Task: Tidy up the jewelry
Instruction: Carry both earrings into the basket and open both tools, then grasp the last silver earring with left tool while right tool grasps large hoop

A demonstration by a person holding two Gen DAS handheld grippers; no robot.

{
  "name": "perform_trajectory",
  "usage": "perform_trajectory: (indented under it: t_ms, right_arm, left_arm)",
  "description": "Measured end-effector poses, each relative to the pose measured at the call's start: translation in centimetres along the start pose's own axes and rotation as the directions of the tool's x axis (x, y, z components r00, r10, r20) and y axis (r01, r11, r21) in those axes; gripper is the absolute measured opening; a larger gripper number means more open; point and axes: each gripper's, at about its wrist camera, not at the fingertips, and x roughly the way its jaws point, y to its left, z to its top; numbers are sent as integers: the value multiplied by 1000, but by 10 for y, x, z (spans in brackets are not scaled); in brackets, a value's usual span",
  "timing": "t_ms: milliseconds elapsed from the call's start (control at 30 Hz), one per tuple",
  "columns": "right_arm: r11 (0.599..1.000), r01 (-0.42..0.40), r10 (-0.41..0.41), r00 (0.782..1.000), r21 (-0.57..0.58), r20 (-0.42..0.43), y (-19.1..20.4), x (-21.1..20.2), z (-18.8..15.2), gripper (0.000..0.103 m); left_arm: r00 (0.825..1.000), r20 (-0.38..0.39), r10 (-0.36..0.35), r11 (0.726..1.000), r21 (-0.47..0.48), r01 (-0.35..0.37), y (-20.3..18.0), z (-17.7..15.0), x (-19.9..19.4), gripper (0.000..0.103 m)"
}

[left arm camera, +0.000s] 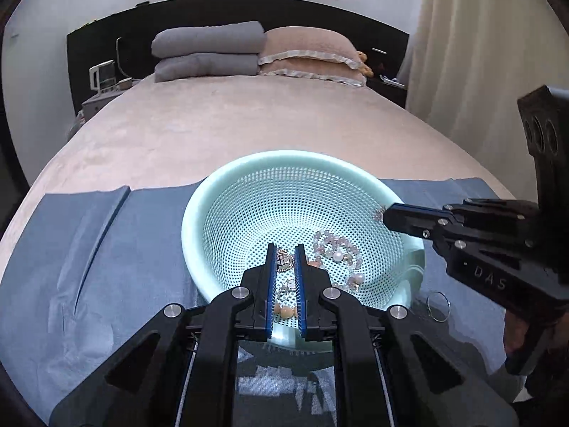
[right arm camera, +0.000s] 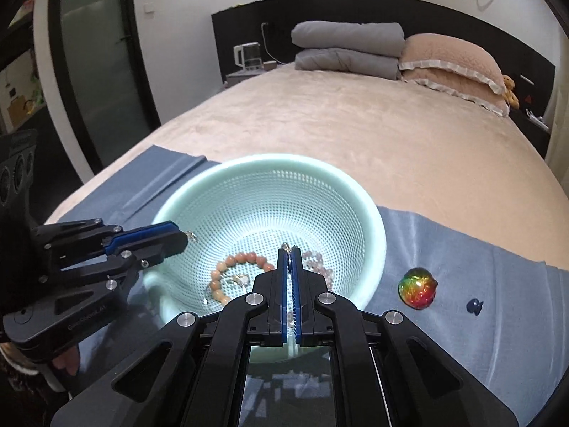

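A mint-green perforated basket [left arm camera: 227,192] [right arm camera: 370,213] sits on a blue cloth on the bed. In it lie a pale pink bead bracelet [left arm camera: 338,249], an orange bead bracelet [right arm camera: 242,259] and small silver pieces. My left gripper [left arm camera: 286,249] [right arm camera: 186,236] hangs over the basket with its fingers a narrow gap apart, holding a small silver charm [left arm camera: 284,259] [right arm camera: 192,236] at its tips. My right gripper [right arm camera: 289,251] [left arm camera: 382,215] is shut on a small sparkly silver piece [left arm camera: 377,212] [right arm camera: 288,247] over the basket's right side.
On the blue cloth [right arm camera: 480,302] right of the basket lie a rainbow-coloured glossy piece [right arm camera: 418,288] and a small dark blue piece [right arm camera: 473,306]. A thin silver ring [left arm camera: 438,305] lies by the basket. Folded grey blankets [left arm camera: 208,51] and pillows [left arm camera: 313,55] sit at the headboard.
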Motion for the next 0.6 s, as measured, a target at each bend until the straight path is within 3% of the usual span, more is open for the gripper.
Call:
perform_trajectory:
  t_ms: [233,300,367,400,433,500,567,600]
  right_arm:
    - [993,-12,11,1000,114,14,-19,-2,-7,7]
    - [991,-21,20,1000,133,10,-23,-2,-8,7]
    - [989,-16,14,1000,146,12,-25,-3,-9,21]
    - [989,-10,8,1000,147,19,-26,-5,-9,40]
    - [990,2,-6,1000,142,26,-27,-7,-8,48]
    - [992,29,-33,999,123,27,-29,-12,-8,51]
    - [993,59,-62,998,104,29,-33,-22,-11,72]
    - [993,80,-83,996,91,38,-36,-28,-13,90]
  left_arm:
    - [999,-34,41,999,-21,-41,4,-3,12,11]
    - [998,-12,60,998,4,-60,2,-2,10,13]
    - [996,6,87,996,21,-87,1,-2,7,46]
    - [995,15,97,995,24,-97,1,-1,6,53]
    - [994,25,102,994,25,-103,1,-1,3,57]
    - [994,15,105,994,35,-106,2,-2,2,62]
    - [995,16,101,993,60,-102,0,-5,-2,81]
    - [996,30,86,993,76,-88,-1,-5,-6,87]
